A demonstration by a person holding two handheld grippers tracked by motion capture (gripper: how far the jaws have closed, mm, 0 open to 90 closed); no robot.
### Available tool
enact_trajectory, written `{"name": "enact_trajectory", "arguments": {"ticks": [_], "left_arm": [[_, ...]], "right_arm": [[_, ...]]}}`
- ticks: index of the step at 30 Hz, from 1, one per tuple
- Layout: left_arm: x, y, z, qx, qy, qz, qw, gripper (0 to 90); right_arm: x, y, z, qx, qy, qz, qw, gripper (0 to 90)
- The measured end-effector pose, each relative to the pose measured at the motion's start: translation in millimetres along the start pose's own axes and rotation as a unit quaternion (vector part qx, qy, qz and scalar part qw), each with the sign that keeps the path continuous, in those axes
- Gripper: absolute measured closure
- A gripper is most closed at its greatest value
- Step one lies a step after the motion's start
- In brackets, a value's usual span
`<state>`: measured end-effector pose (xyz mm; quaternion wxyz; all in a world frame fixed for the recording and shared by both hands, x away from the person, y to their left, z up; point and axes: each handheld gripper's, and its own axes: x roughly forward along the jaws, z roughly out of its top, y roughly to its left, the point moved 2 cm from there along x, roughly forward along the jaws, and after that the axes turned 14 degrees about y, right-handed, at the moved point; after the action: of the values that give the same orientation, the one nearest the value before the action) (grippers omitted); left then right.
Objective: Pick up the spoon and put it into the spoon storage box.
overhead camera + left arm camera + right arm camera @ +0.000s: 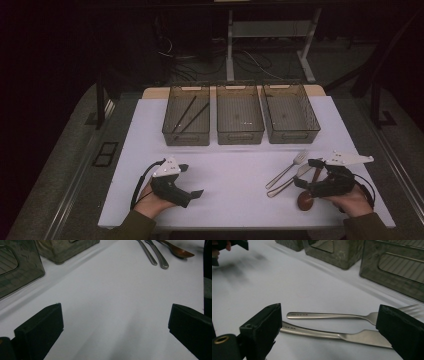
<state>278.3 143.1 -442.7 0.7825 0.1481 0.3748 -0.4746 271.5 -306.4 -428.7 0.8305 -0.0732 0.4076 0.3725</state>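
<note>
While the left gripper [191, 180] gapes over bare table, the right gripper [329, 322] spreads wide, straddling knife [332, 333] and fork [329, 315], gripping neither.

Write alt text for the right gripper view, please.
Two open black jaws frame a metal fork and knife lying side by side on a white table, neither touched. Three mesh bins stand behind; the other gripper shows top left.

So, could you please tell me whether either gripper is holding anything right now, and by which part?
Nothing is held. The right gripper stands open around the steel fork and steel knife; the left gripper is open over bare white table.
</note>
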Motion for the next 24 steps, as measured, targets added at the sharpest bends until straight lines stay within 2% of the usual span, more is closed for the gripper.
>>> {"name": "enact_trajectory", "arguments": {"ticks": [1, 2, 5, 11, 16, 21, 24], "left_arm": [[-0.1, -0.2, 0.2, 0.001, -0.001, -0.001, 1.0, 0.0], [-0.1, -0.3, 0.4, 0.001, -0.001, 0.0, 1.0, 0.0], [0.2, -0.6, 0.3, 0.002, 0.0, -0.001, 1.0, 0.0], [0.9, 0.3, -0.2, -0.001, -0.002, -0.001, 1.0, 0.0], [0.9, 0.9, -0.8, 0.0, 0.0, -0.002, 1.0, 0.0], [1.3, 0.9, -1.1, 0.0, 0.002, -0.002, 1.0, 0.0], [1.9, 0.8, -1.1, -0.001, 0.003, -0.003, 1.0, 0.0]], "right_arm": [[-1.9, -2.4, -0.3, 0.0, -0.003, -0.001, 1.0, 16.5], [-3.3, -4.3, -0.7, 0.003, -0.003, -0.006, 1.0, 17.1], [-6.2, -11.3, -2.5, 0.005, 0.007, -0.014, 0.9999, 29.9], [-6.5, -24.7, -7.5, 0.008, 0.046, -0.054, 0.9974, 57.0], [-1.4, -36.9, -11.8, 0.016, 0.082, -0.069, 0.9941, 75.9], [5.1, -43.2, -10.9, 0.018, 0.101, -0.072, 0.9921, 87.7], [9.2, -45.6, -11.1, 0.014, 0.117, -0.079, 0.99, 89.7]]}}
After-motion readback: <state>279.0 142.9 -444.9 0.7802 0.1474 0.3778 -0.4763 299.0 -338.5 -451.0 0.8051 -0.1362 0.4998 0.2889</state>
